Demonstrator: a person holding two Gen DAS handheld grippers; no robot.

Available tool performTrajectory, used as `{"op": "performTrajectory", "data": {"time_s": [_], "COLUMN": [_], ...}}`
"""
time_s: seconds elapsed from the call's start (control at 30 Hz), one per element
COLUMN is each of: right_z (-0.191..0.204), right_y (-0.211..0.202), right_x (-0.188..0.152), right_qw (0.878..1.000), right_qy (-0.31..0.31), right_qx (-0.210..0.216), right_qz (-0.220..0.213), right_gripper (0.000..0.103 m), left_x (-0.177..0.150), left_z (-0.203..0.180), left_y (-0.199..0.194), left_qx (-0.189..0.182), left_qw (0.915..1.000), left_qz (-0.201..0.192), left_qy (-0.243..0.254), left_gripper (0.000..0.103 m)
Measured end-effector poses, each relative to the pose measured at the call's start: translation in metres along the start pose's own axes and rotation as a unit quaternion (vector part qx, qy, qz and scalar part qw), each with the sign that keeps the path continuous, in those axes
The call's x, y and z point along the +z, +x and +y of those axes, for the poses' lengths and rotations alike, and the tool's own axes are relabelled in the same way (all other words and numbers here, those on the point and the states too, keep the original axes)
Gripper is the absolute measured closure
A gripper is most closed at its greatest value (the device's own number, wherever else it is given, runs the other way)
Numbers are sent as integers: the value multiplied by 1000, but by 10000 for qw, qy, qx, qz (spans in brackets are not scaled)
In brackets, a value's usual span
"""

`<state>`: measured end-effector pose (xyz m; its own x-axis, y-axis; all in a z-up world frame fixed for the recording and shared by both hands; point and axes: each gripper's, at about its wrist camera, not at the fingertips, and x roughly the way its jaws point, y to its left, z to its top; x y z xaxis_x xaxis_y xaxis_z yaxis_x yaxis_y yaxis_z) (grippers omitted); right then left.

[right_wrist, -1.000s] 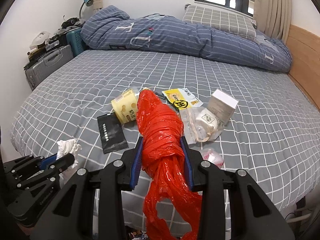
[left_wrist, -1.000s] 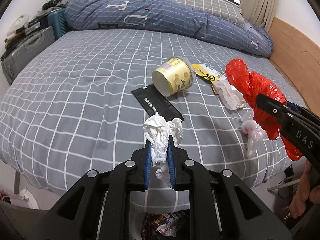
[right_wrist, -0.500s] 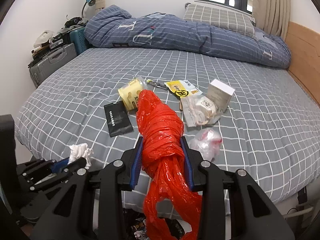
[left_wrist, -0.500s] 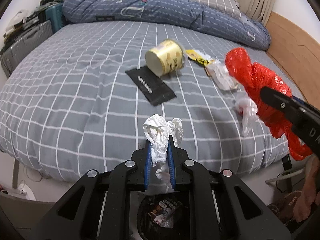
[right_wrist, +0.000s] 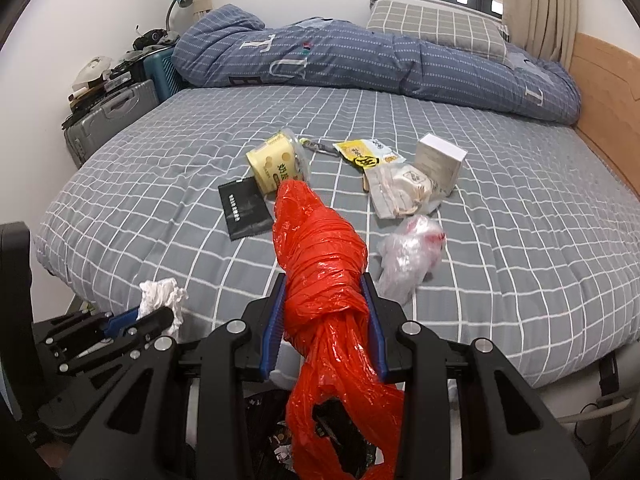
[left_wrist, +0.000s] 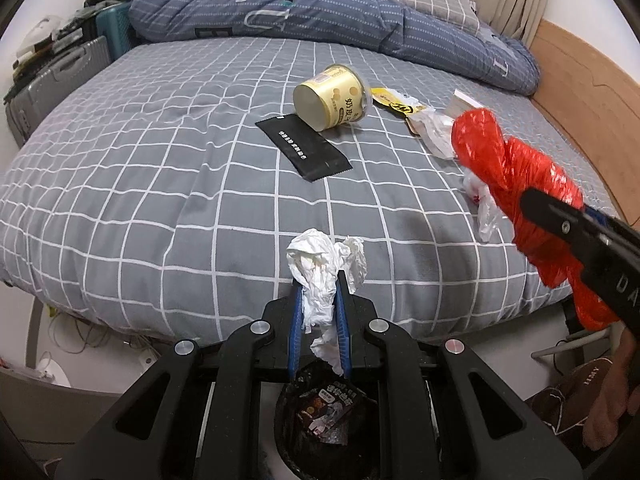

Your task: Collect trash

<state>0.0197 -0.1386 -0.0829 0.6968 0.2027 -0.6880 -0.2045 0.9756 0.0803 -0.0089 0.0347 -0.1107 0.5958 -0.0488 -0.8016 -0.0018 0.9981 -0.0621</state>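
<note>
Both grippers loaded, held past bed edge [left_wrist: 280, 320] over trash bin [left_wrist: 324, 412].
Left gripper [left_wrist: 319, 304] pinching crumpled tissue [left_wrist: 320, 264]; right gripper [right_wrist: 326, 312] clamping red plastic bag [right_wrist: 320, 248]; open floor gap below.

bed [left_wrist: 140, 184] with cup [left_wrist: 330, 98], black sachet [left_wrist: 304, 146]

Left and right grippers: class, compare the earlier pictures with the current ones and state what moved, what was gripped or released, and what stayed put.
Both grippers drew back from the bed toward the trash bin below its edge. The left gripper stays shut on the white tissue; the right gripper stays shut on the red plastic bag. Nothing was released. The yellow cup and black packet lie unmoved.
</note>
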Motion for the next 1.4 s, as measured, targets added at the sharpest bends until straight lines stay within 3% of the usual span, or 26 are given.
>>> {"op": "performTrajectory", "data": {"time_s": [0.7,1.4], "right_z": [8,21], "right_y": [-12,-27], "right_x": [-50,-98], "right_qw": [9993,9968], "right_qy": [-1,-8], "right_qx": [91,182], "right_qz": [360,777], "right_gripper": [69,69], "left_x": [-40,-93], "left_z": [1,-4], "left_y": [-17,-29], "left_qx": [-43,157], "left_qw": [9998,9980], "left_qz": [161,600], "left_qy": [-82,-113], "left_gripper": [89,89]}}
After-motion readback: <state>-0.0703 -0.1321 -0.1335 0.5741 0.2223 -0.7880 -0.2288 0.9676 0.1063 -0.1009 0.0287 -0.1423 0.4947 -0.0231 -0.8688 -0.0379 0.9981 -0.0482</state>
